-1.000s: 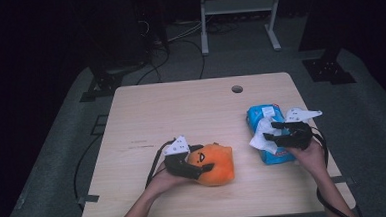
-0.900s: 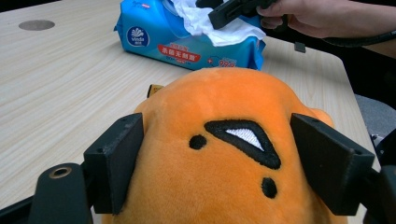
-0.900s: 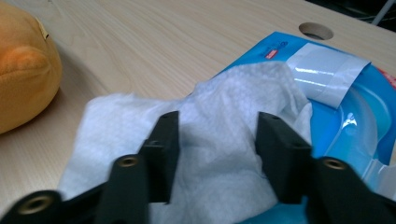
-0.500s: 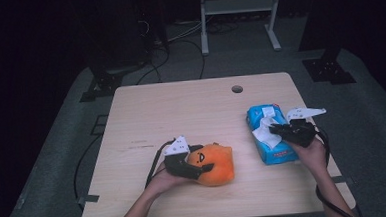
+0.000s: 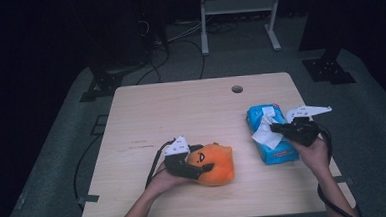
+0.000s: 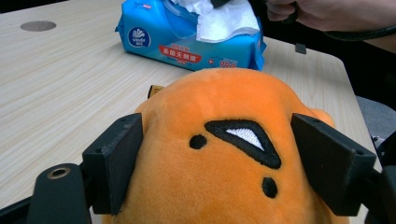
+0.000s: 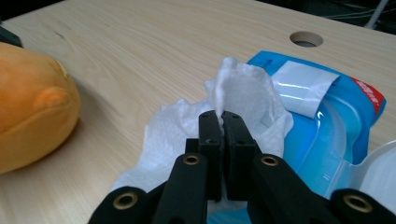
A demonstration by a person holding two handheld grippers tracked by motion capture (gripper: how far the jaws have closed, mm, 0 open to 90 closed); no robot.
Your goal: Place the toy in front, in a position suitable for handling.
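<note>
One orange plush toy (image 5: 215, 163), one blue wipe pack (image 5: 272, 134), one white wipe (image 5: 265, 133), two claws.

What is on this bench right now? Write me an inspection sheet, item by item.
Surface: pale wood table with a round hole near its far edge.
Job's things: orange plush toy lying at the near side; blue wipe pack at the right, its flap open, a white wipe sticking up out of it.
Clutter: nothing seen.
Tongs: left tongs closed around the plush toy, pads pressing into both its sides; right tongs shut on the wipe, pinching its raised fold.
Cables: a black cable trails from the left tongs; more wires lie on the floor beyond the table.
Surroundings: dark room, grey floor, a white metal stand behind.
</note>
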